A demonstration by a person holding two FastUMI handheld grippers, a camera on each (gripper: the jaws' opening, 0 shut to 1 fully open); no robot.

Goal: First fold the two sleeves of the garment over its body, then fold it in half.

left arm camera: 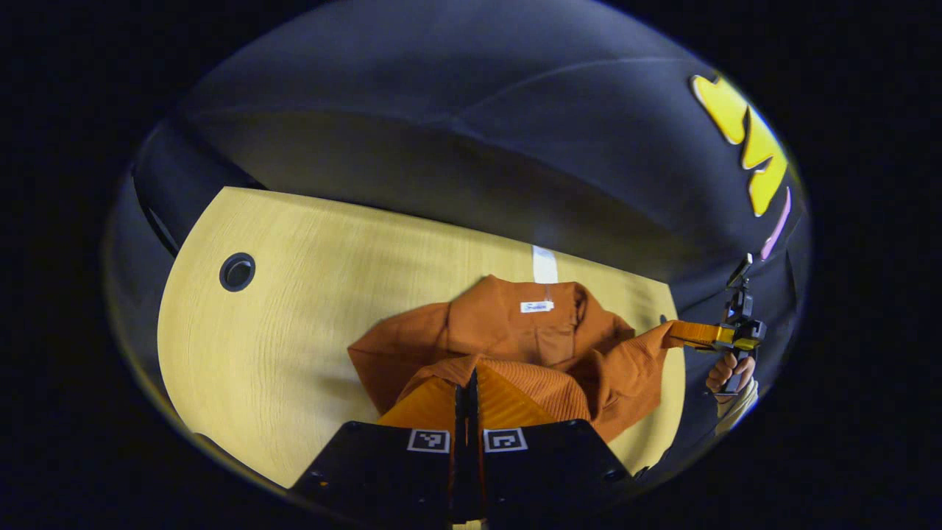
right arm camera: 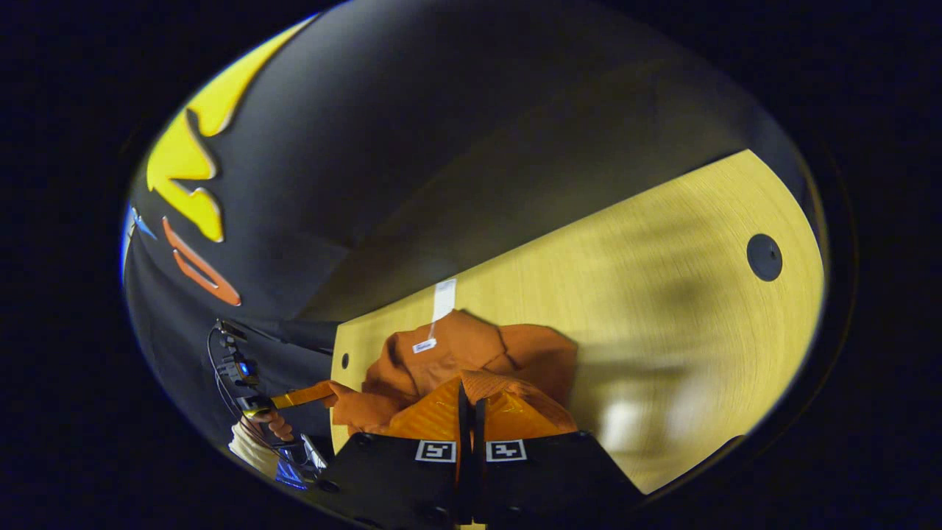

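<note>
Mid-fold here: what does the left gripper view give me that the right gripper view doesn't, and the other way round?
Left gripper view: the right gripper, held by a hand, pinching a sleeve end pulled outward, plus a left-side hole in the table. Right gripper view: the left gripper pinching the opposite sleeve end, and a right-side hole. Shared: the orange garment with its white collar label, the wooden table, and a white tape strip at its far edge.
</note>
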